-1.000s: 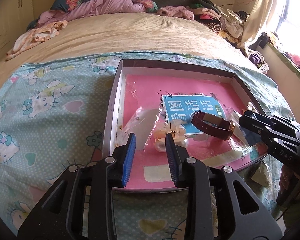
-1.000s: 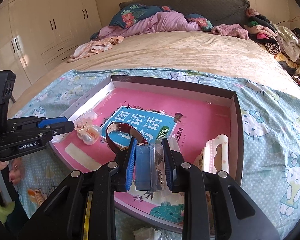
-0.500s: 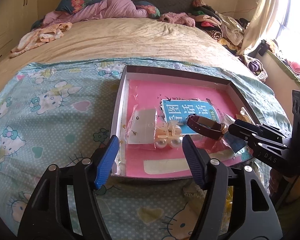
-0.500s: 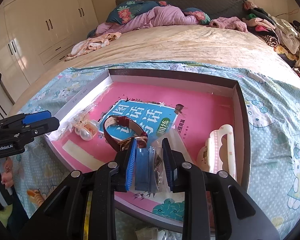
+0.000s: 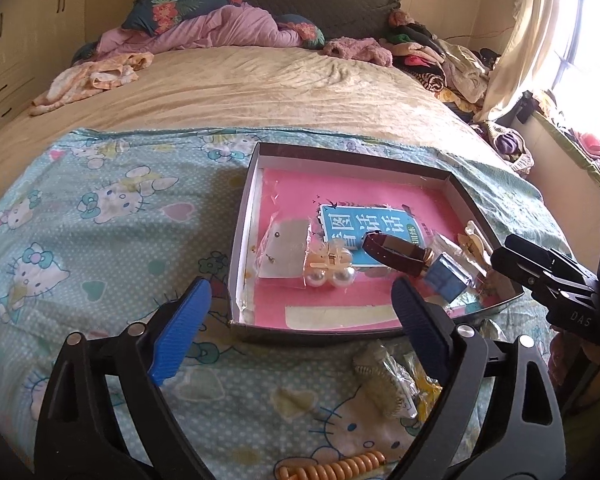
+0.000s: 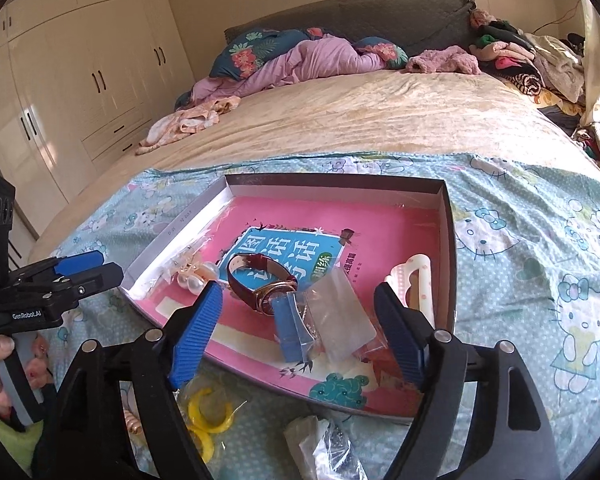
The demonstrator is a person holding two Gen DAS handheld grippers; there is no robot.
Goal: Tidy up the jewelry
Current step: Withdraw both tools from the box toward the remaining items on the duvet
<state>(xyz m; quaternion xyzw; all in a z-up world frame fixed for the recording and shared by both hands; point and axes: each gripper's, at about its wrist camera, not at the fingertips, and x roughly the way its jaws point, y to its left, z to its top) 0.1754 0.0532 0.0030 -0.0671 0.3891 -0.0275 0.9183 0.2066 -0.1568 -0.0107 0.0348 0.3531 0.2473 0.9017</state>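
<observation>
A shallow box with a pink book as its floor lies on the Hello Kitty sheet. In it lie a maroon watch, a pearl clip, a clear earring bag, a blue-backed jewelry bag and a pink hair clip. My left gripper is open and empty, in front of the box. My right gripper is open, straddling the blue-backed bag that lies in the box.
Loose items lie on the sheet in front of the box: a clear packet, an orange spiral hair tie and a yellow ring. Bedding and clothes are piled at the far end of the bed. Wardrobes stand at left.
Both grippers opened and drew back. The left let go of the clear earring bag in the box; the right released the blue-backed bag, which now lies beside the watch.
</observation>
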